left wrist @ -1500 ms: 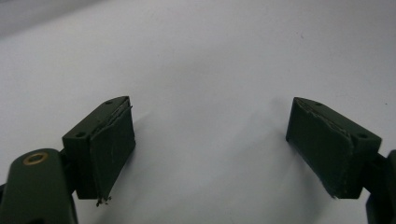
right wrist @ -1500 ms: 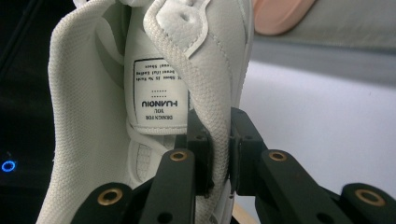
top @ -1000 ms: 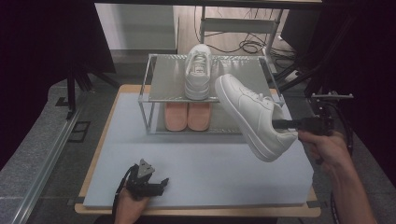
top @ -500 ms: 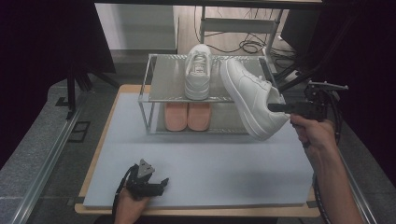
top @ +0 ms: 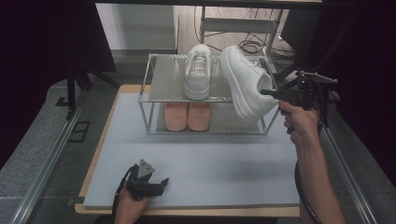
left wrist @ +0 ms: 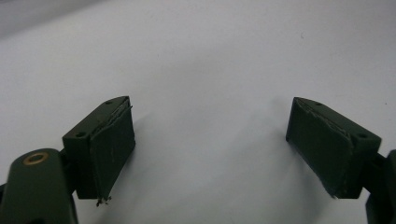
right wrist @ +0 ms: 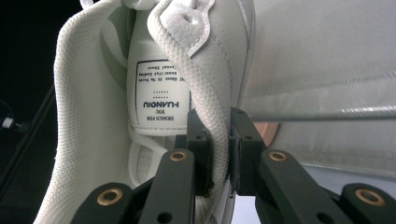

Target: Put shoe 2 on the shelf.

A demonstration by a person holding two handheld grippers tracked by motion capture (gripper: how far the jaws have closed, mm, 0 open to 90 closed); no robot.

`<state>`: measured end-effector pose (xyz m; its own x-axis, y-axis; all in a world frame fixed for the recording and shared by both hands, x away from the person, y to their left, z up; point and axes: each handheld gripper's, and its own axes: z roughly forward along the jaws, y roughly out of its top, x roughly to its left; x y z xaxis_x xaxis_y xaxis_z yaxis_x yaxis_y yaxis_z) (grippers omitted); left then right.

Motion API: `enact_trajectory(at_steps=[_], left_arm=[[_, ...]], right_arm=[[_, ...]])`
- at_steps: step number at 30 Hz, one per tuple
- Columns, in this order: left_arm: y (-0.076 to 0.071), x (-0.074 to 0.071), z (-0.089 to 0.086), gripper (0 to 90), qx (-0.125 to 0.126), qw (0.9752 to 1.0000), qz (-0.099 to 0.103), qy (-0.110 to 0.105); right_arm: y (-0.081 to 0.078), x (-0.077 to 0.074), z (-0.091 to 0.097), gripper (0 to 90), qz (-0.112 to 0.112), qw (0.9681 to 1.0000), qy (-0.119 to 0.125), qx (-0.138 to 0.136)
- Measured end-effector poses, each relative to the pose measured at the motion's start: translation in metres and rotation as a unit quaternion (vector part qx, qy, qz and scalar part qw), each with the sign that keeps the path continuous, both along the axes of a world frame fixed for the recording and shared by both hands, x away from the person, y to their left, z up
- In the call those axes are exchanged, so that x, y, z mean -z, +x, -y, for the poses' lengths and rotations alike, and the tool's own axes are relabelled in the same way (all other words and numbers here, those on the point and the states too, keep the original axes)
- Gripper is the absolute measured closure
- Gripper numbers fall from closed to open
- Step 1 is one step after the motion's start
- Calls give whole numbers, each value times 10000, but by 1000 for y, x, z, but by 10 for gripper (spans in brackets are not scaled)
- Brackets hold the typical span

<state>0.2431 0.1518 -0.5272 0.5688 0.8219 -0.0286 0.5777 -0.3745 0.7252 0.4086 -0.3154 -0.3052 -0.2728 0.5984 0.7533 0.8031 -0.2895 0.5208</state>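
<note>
At right of the frame, a white sneaker (top: 246, 83) is clamped by the right gripper (top: 273, 94) beside the rack (top: 168, 84); the left gripper (top: 156, 185) is rested wide open at lower left.

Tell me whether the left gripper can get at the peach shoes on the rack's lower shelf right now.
Probably yes: left gripper is open, and bare mat lies between it and the peach shoes, whose shelf front is open.

Both grippers are black. The left gripper (top: 150, 183) carries a grey three-cornered plate on top and a black cable; its jaws end in dark blocky pads with small screw holes. The right gripper (right wrist: 219, 140) has brass-ringed pivot holes on flat black links. Forearms are bare, without sleeves.
</note>
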Motion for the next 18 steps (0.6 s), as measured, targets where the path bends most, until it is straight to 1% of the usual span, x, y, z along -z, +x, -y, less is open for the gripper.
enact_trajectory(at_steps=[3,5,7,13,14,18], left_arm=[[0,0,0,153,-1,10000,1,-2],[0,0,0,153,-4,10000,0,-3],[0,0,0,153,-6,10000,1,-4],[0,0,0,153,-8,10000,5,-17],[0,0,0,153,-9,10000,5,-18],[0,0,0,153,-9,10000,10,-16]], right_arm=[[6,0,-5,806,-20,9999,5,99],[11,0,-8,805,-37,9998,62,168],[15,1,-11,806,-16,9997,71,237],[29,7,-20,806,-72,9990,168,409],[33,9,-22,805,-69,9987,184,470],[42,12,-27,805,-131,9981,162,573]])
